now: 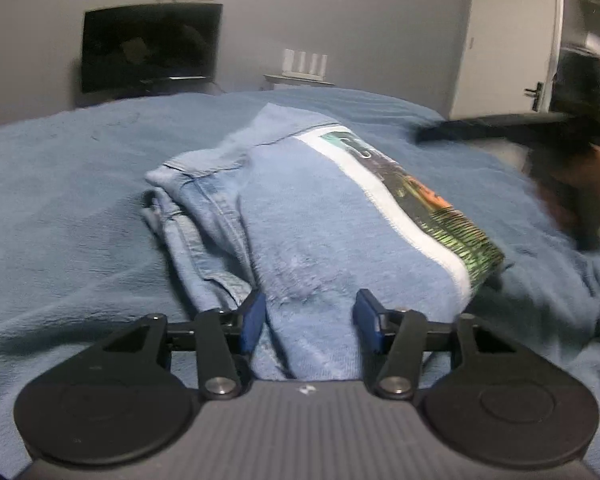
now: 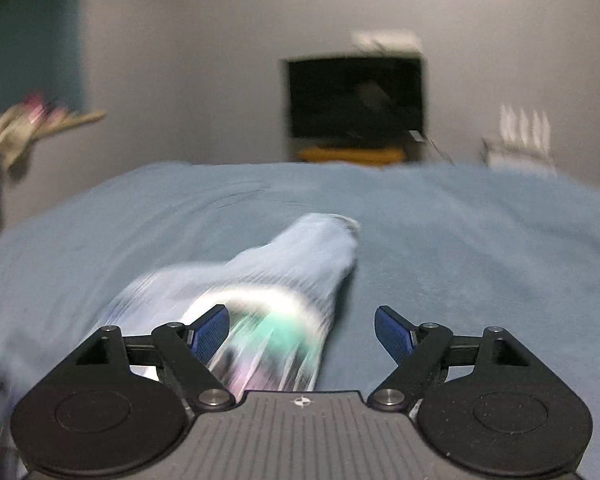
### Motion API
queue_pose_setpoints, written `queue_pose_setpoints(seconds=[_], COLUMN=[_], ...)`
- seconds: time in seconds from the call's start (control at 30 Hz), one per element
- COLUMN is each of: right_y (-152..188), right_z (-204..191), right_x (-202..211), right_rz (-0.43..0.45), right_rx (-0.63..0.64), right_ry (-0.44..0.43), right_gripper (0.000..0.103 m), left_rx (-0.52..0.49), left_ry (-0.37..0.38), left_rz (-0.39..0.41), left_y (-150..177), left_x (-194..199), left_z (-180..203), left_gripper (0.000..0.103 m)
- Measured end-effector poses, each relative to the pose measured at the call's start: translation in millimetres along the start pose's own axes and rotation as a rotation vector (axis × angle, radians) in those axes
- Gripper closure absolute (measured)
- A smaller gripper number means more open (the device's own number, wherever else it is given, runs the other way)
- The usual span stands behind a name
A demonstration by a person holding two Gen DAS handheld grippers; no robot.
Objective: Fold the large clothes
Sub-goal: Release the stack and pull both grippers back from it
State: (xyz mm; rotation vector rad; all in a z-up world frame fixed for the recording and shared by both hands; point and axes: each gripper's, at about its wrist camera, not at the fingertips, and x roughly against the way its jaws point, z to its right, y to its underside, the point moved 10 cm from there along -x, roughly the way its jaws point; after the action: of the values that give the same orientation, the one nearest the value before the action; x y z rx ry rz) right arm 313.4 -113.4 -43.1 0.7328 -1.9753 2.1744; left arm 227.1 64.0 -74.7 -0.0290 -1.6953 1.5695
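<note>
Lying folded on the blue bedspread (image 1: 60, 200), the light-blue printed T-shirt (image 1: 312, 220) is sitting between the left gripper's (image 1: 310, 320) spread, non-pinching jaws, while the right gripper (image 2: 300, 334) is gaping wide beside it.

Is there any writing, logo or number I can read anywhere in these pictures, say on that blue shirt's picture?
None can be read.
Printed picture on the folded blue shirt: shapes and colours only, any lettering too blurred.
Small mark on the left gripper body: a symbol, not text.
Dark screen: blank.
</note>
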Motion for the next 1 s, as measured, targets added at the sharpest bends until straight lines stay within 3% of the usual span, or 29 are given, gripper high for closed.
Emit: queue_pose_setpoints(seconds=[0.1, 0.2, 0.3, 0.37, 0.53, 0.6, 0.7, 0.77, 0.83, 0.9, 1.0], right_y=[30.9, 61.6, 85.1, 82.4, 96.1, 101.4, 106.4, 106.8, 113.9, 118.3, 123.1], right_z=[-33.1, -41.1, -38.2, -34.5, -31.9, -30.0, -28.9, -34.8, -45.8, -50.4, -46.2], right_x=[36.4, 36.8, 40.0, 32.7, 79.9, 104.2, 136.6, 148.4, 152.4, 149.1, 147.2], right_rz=[-0.016, -0.095, -0.110, -0.107, -0.079, -0.107, -0.128, -0.138, -0.146, -0.156, -0.178], right_rx=[0.117, 0.127, 0.028, -0.063, -0.196, -0.219, -0.271, -0.297, -0.297, -0.271, -0.287], right_ry=[0.000, 0.047, 0.100, 0.111, 0.142, 0.162, 0.178, 0.145, 0.109, 0.104, 0.117], right_gripper=[0.022, 0.030, 0.029, 0.026, 0.013, 0.013, 0.008, 0.006, 0.004, 0.003, 0.003], left_rx=[-0.022, -0.068, -0.088, -0.047, 0.057, -0.011, -0.236, -0.359, -0.408, -0.336, -0.079], left_ry=[-0.057, -0.132, -0.210, -0.241, -0.286, -0.330, -0.443, -0.479, -0.494, -0.467, -0.376], left_rz=[0.004, 0.005, -0.016, 0.000, 0.097, 0.143, 0.293, 0.374, 0.399, 0.384, 0.297], left_y=[1.5, 4.0, 11.0, 10.8, -1.1, -4.6, -24.1, -45.9, -65.3, -78.6, -74.8], left_x=[5.1, 8.7, 8.5, 15.5, 55.5, 73.3, 105.2, 120.7, 129.8, 134.1, 127.4], left_z=[1.8, 5.8, 4.1, 0.4, 4.5, 21.6, 63.2, 95.7, 121.7, 137.8, 137.9], left_gripper=[0.052, 0.052, 0.048, 0.043, 0.017, 0.009, 0.006, 0.005, 0.001, 0.001, 0.001])
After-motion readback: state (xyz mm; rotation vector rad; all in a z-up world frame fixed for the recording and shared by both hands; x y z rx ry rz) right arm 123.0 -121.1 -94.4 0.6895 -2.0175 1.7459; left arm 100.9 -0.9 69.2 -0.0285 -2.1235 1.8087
